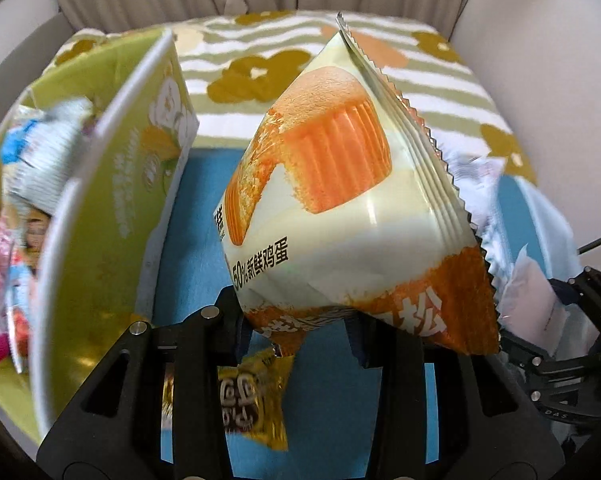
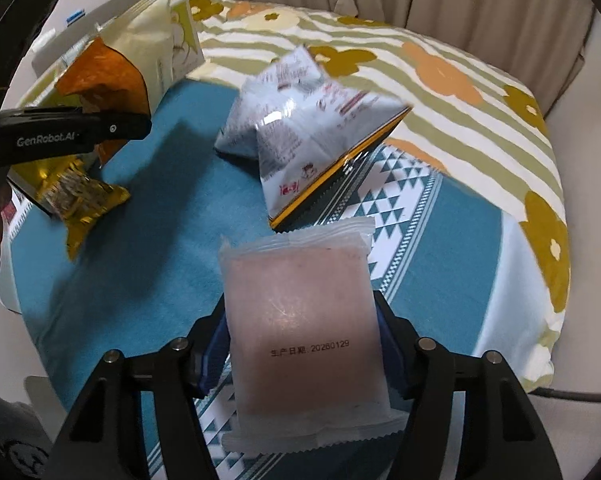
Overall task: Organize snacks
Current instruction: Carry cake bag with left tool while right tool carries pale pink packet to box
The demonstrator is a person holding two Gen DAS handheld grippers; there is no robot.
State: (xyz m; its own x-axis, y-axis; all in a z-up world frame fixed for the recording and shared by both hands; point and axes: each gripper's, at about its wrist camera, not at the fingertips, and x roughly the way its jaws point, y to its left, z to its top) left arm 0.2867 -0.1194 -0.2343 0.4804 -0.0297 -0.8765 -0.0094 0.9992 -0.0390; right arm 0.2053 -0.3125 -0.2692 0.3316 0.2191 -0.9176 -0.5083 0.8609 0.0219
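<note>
Cake packet (image 1: 340, 208) clamped by its lower edge in left gripper (image 1: 296, 328), standing up along the fingers. Green box (image 1: 112, 200), part filled, lies just left of it, open. Right gripper (image 2: 302, 344) grips pink pouch (image 2: 304, 332), further from box.

Open teal cloth (image 2: 148, 240) between gold packet (image 2: 80, 200) and white bags (image 2: 300, 140); green box (image 1: 112, 184) walls left side.

box (image 1: 112, 184) left | cake packet (image 1: 340, 200) right of it | cloth (image 1: 196, 248) beneath
</note>
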